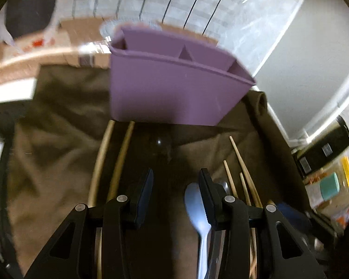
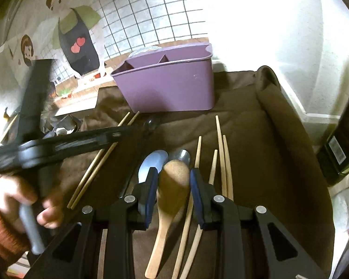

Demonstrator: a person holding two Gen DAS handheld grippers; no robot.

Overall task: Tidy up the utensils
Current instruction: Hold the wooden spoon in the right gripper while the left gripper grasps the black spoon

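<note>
The right gripper (image 2: 173, 179) has a wooden spoon (image 2: 172, 190) pinched by its bowl, lifted over the brown cloth (image 2: 256, 125). The left gripper (image 1: 175, 186) hangs open and empty near the purple caddy (image 2: 167, 88). That rounded bowl could slip or swivel mid-carry.

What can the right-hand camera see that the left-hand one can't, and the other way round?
Only the right wrist view shows the wooden spoon between the right tongs, whose pads seem to grip its bowl, the person's hand holding the other tool, and a cartoon wall sticker.

Only the left wrist view shows the open, empty left tongs.

Both show the purple utensil caddy, the brown cloth, loose chopsticks and a pale blue spoon.
</note>
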